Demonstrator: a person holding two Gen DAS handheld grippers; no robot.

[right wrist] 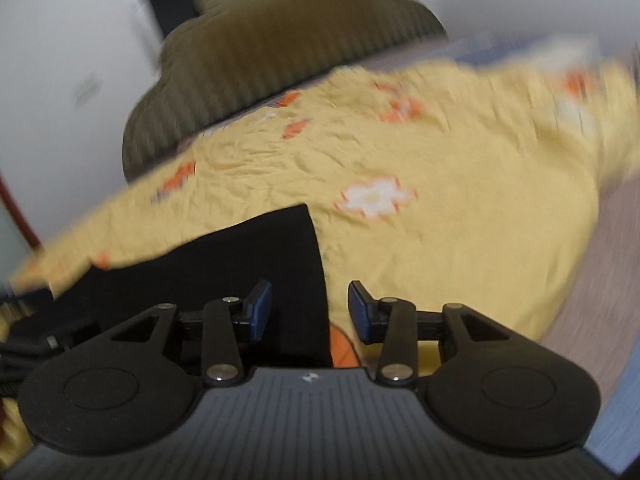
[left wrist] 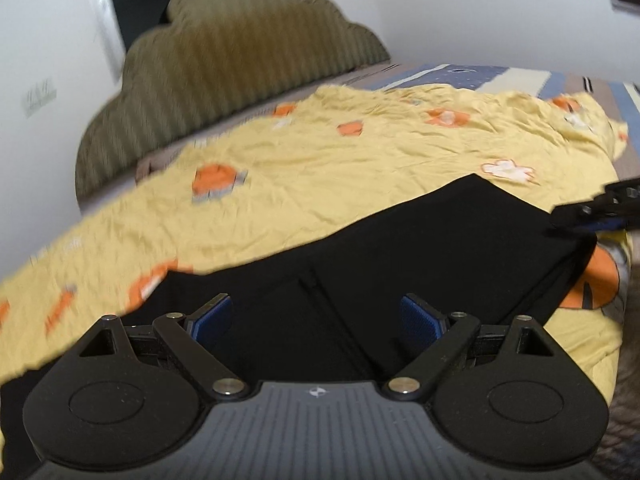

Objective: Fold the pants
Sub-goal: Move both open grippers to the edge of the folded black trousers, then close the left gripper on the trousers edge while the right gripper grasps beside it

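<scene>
Black pants (left wrist: pixel 380 240) lie flat on a yellow patterned bedsheet (left wrist: pixel 320 152). My left gripper (left wrist: pixel 316 318) is open and empty, its blue pads spread wide just above the pants. My right gripper (right wrist: pixel 310 310) is open and empty over the right edge of the pants (right wrist: pixel 248 256). The right gripper also shows at the right edge of the left wrist view (left wrist: pixel 600 208), by the far right corner of the pants. Both views are blurred.
An olive ribbed cloud-shaped headboard (left wrist: pixel 224 52) stands against the white wall behind the bed. A striped blue and cream cover (left wrist: pixel 520 76) lies at the far right of the bed. The bed edge drops off at the right (right wrist: pixel 592 280).
</scene>
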